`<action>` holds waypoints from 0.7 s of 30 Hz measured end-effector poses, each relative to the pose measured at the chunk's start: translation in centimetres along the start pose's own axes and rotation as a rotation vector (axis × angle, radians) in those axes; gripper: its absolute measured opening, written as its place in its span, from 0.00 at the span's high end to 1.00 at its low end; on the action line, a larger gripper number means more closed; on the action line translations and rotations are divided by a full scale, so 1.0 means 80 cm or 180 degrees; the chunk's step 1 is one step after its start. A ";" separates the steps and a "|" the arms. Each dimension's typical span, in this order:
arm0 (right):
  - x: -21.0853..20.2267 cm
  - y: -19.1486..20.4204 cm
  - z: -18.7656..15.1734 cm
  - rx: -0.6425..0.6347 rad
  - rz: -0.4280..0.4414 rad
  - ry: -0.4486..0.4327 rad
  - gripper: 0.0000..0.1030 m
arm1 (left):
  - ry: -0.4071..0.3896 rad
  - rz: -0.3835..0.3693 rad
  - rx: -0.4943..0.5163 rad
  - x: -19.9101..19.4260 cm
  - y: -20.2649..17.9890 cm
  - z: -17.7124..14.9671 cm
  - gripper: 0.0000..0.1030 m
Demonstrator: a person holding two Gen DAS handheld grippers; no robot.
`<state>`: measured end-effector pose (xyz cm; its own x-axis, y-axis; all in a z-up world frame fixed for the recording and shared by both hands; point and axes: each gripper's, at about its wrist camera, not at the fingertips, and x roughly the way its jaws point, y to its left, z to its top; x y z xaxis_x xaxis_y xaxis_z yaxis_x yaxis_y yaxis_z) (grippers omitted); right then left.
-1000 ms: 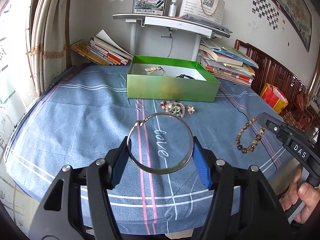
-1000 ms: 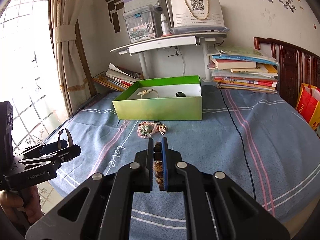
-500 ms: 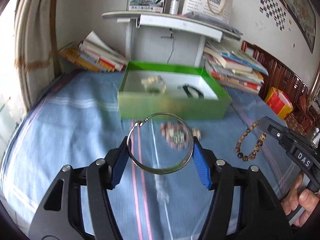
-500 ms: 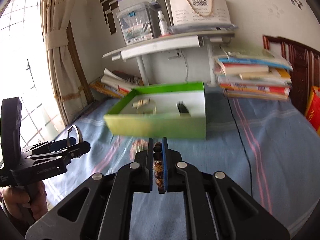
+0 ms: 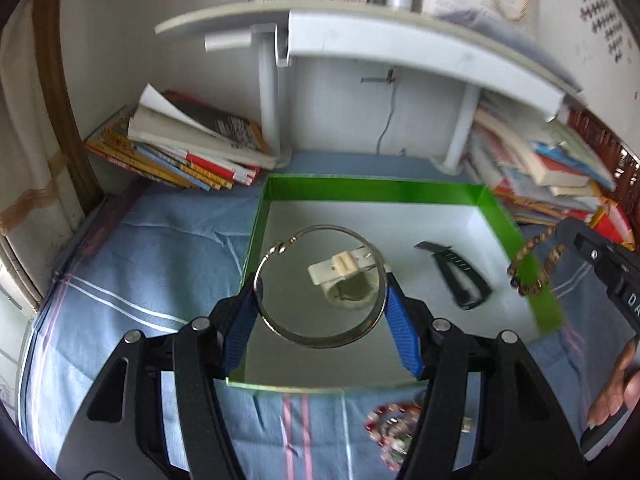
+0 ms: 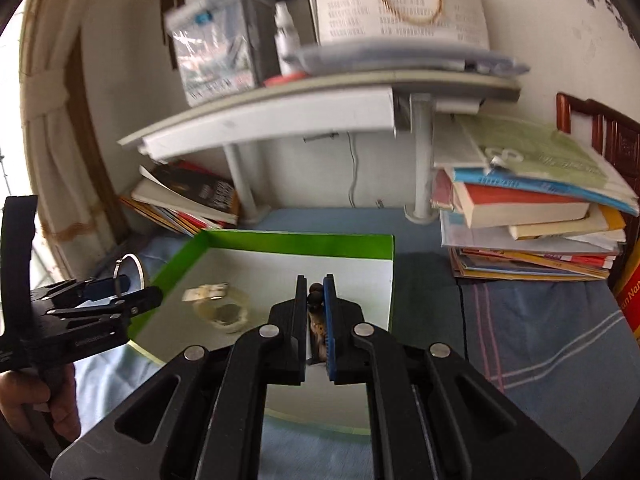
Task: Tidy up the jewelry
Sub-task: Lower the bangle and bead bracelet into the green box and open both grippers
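Observation:
My left gripper [image 5: 321, 292] is shut on a silver bangle [image 5: 320, 342], held above the green box [image 5: 372, 190] with the white floor. Inside the box lie a cream watch [image 5: 346, 278] and a black band [image 5: 462, 278]. My right gripper [image 6: 312, 294] is shut on a brown beaded bracelet [image 6: 314, 300], also over the box [image 6: 296, 240]; in the left wrist view the bracelet [image 5: 532, 264] dangles at the box's right wall. A multicoloured bead bracelet [image 5: 390, 432] lies on the blue cloth in front of the box. The bangle [image 6: 130, 266] and the left gripper [image 6: 120, 292] show at the left of the right wrist view.
Book stacks [image 5: 188, 152] [image 6: 532, 216] flank the box at the back, under a grey shelf [image 5: 400, 36] on posts. A curtain [image 6: 52, 120] hangs at the left. A hand [image 5: 612, 392] holds the right gripper's handle. Blue striped cloth [image 6: 540, 320] covers the table.
Both grippers have moved forward from the near cloth to over the green box, each still holding its piece. The loose bead bracelet now lies below and behind the left gripper's fingers.

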<state>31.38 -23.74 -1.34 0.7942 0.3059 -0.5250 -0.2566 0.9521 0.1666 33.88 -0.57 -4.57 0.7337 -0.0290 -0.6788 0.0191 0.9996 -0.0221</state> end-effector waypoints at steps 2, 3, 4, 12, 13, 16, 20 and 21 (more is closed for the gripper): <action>0.014 -0.004 -0.004 0.0013 -0.0003 0.0072 0.92 | 0.0050 0.0024 -0.0009 0.014 0.002 -0.004 0.41; 0.020 -0.005 -0.007 0.0016 -0.0011 0.0107 0.83 | 0.0096 0.0040 -0.0016 0.021 0.005 -0.008 0.41; 0.024 -0.006 -0.009 0.0020 -0.0047 0.0159 0.74 | 0.0128 0.0057 -0.0010 0.025 0.006 -0.010 0.35; -0.123 0.005 -0.005 0.0196 -0.0018 -0.0647 0.18 | -0.0791 -0.0027 -0.0042 -0.117 0.044 -0.026 0.05; -0.152 0.010 -0.009 0.0196 -0.0018 -0.0772 0.16 | -0.0953 -0.0056 -0.0099 -0.145 0.050 -0.036 0.04; -0.212 0.031 -0.036 0.0121 -0.0039 -0.0954 0.10 | -0.1190 -0.0151 -0.0198 -0.208 0.064 -0.076 0.04; -0.248 0.058 -0.087 0.0097 -0.0033 -0.0864 0.10 | -0.1153 -0.0030 -0.0247 -0.243 0.069 -0.134 0.04; -0.253 0.065 -0.099 0.0083 -0.0035 -0.0818 0.10 | -0.1101 -0.0002 -0.0239 -0.248 0.068 -0.153 0.04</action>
<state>9.59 -25.00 3.53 0.9116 0.2831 -0.2981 -0.2357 0.9540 0.1853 11.14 5.39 -0.18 0.9206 -0.0141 -0.3904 -0.0209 0.9961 -0.0852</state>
